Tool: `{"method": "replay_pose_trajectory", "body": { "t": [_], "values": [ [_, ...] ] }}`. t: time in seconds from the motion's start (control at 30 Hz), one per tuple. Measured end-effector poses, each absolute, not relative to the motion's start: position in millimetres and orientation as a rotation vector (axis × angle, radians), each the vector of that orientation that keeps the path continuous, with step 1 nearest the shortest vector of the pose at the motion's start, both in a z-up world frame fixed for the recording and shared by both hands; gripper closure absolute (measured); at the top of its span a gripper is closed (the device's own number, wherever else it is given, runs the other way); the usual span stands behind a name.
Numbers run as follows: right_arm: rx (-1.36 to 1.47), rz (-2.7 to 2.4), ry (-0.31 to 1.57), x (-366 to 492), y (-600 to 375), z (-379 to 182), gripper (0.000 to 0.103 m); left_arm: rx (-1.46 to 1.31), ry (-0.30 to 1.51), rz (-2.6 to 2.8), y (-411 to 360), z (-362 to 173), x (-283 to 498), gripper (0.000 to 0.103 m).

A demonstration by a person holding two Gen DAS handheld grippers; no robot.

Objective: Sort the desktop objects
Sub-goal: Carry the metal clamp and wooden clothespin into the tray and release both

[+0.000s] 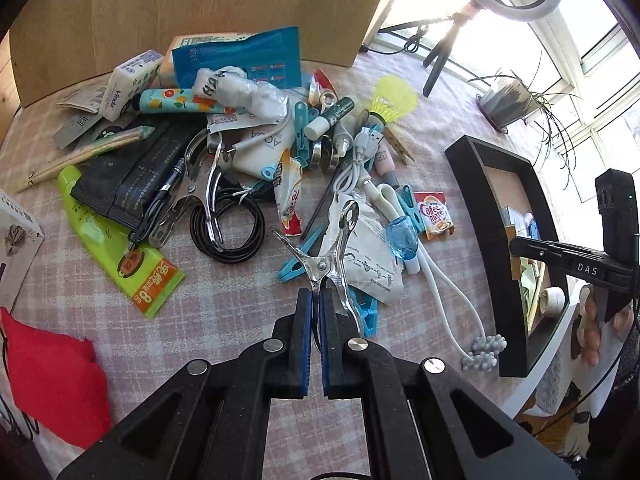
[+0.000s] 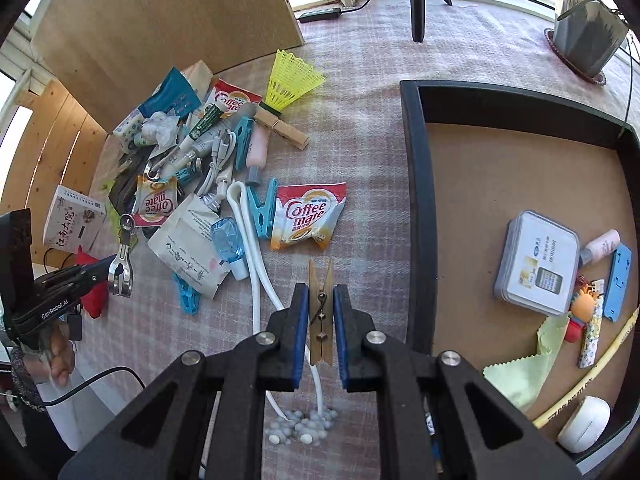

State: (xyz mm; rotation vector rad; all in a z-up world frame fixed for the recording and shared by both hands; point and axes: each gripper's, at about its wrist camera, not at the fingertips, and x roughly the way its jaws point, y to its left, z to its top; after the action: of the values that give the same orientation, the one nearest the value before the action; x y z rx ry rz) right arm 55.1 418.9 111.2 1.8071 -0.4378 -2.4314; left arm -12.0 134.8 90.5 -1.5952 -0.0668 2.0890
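My left claw (image 1: 316, 300): pressed tight on one handle of a shiny metal spring clip (image 1: 334, 252).
My right claw (image 2: 321, 304): closed on a wooden clothes peg (image 2: 320, 312), held upright between the blue pads (image 2: 301, 332).
Under the peg: a pink checked tablecloth (image 2: 360, 128).
To the left of my right claw: a mixed heap, a Coffee mate sachet (image 2: 308, 216) at its edge.
To the right: a black-rimmed tray (image 2: 416, 184) with sorted things.
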Motion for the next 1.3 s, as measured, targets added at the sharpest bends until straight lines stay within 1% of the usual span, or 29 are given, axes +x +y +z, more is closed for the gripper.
{"method": "replay_pose_trajectory", "body": {
  "t": [0.23,0.37,0.63,0.83,0.87,0.93,1.0,1.07,1.2,1.3],
  "values": [
    [1.773,-2.600,-0.516,92.9,501.2,147.8,0.090,-1.479,-0.011,2.011,204.5,115.7,-1.4,0.100],
    [1.790,-2.675,-0.597,107.3,537.4,150.0,0.090,-1.415,0.020,1.938,259.1,126.6,10.1,0.100],
    [1.824,-2.787,-0.693,142.7,591.8,154.6,0.090,-1.319,0.102,1.798,366.7,145.6,54.4,0.100],
    [1.843,-2.820,-0.733,159.2,608.7,157.6,0.090,-1.286,0.151,1.723,416.0,153.6,82.7,0.099],
    [1.842,-2.821,-0.735,160.9,609.3,158.1,0.090,-1.286,0.152,1.723,420.8,154.9,84.3,0.097],
    [1.859,-2.797,-0.742,161.7,608.9,157.0,0.086,-1.294,0.163,1.704,426.4,155.7,86.7,0.078],
    [1.842,-2.798,-0.744,162.9,606.0,158.1,0.075,-1.278,0.165,1.730,423.1,157.8,88.4,0.078],
    [1.825,-2.804,-0.720,161.6,600.4,160.2,0.071,-1.290,0.163,1.745,415.4,156.4,85.6,0.078],
    [1.777,-2.778,-0.684,151.1,584.4,162.0,0.070,-1.317,0.168,1.803,387.2,149.1,76.5,0.078],
    [1.756,-2.741,-0.608,138.1,560.5,160.7,0.070,-1.344,0.168,1.856,357.5,140.5,66.3,0.078]
  ]
}}
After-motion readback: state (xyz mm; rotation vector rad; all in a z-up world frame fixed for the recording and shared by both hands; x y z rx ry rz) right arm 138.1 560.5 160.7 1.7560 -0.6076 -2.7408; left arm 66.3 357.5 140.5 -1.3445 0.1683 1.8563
